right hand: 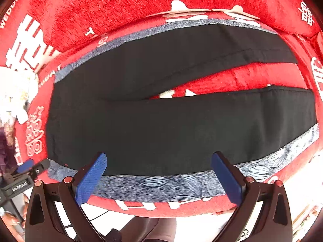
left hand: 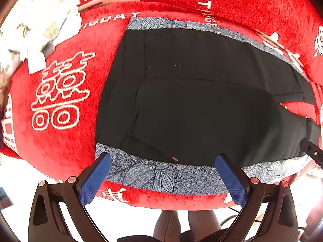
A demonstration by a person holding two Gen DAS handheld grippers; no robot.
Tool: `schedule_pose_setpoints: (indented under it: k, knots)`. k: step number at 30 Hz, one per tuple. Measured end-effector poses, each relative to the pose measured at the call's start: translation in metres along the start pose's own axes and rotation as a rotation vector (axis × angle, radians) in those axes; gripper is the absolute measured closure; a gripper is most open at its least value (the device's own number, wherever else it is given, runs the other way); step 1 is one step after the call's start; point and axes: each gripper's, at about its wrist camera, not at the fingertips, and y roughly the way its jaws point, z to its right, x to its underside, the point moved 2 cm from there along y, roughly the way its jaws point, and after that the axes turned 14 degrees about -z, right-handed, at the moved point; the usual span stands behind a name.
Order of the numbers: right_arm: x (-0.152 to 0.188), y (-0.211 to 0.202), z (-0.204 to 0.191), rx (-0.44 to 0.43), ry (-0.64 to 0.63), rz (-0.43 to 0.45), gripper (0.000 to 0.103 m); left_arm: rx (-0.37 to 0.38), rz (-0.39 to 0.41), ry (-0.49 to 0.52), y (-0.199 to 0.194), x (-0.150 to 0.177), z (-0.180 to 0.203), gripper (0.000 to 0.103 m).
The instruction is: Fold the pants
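Black pants [left hand: 191,100] lie spread flat on a grey-blue patterned cloth [left hand: 145,173] over a red sofa seat. The left wrist view shows the waist part; the right wrist view shows both legs [right hand: 171,129] stretched to the right with a red gap between them. My left gripper [left hand: 163,161] is open and empty, hovering over the near hem of the waist part. My right gripper [right hand: 159,159] is open and empty over the near edge of the near leg. The left gripper also shows at the left edge of the right wrist view [right hand: 32,167].
The red sofa cover [left hand: 60,92] with white characters surrounds the cloth. A white floral fabric [left hand: 34,26] lies at the far left. The sofa backrest [right hand: 125,2] rises behind. White floor and the person's legs [left hand: 181,223] are below the front edge.
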Motion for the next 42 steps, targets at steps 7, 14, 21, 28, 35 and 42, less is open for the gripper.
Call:
schedule_pose_setpoints:
  k: [7, 14, 21, 28, 35, 42]
  knots:
    - [0.026, 0.018, 0.015, -0.474, 0.059, -0.073, 0.010, 0.265, -0.035, -0.042, 0.014, 0.025, -0.047, 0.000]
    - [0.070, 0.094, 0.041, -0.747, 0.188, -0.268, 0.042, 0.408, -0.107, -0.185, 0.065, 0.044, -0.103, 0.000]
    - [0.075, 0.128, 0.046, -0.863, 0.215, -0.262, 0.042, 0.488, -0.130, -0.190, 0.100, 0.030, -0.091, 0.000]
    - [0.063, 0.124, 0.056, -0.944, 0.209, -0.177, 0.042, 0.502, -0.105, -0.152, 0.095, 0.011, -0.060, 0.007]
    - [0.069, 0.111, 0.070, -0.920, 0.311, -0.143, 0.094, 0.509, -0.108, -0.177, 0.080, 0.003, -0.074, 0.068]
    - [0.012, 0.032, 0.057, -0.899, 0.118, -0.033, 0.094, 0.524, 0.061, -0.092, 0.001, -0.033, -0.057, 0.068]
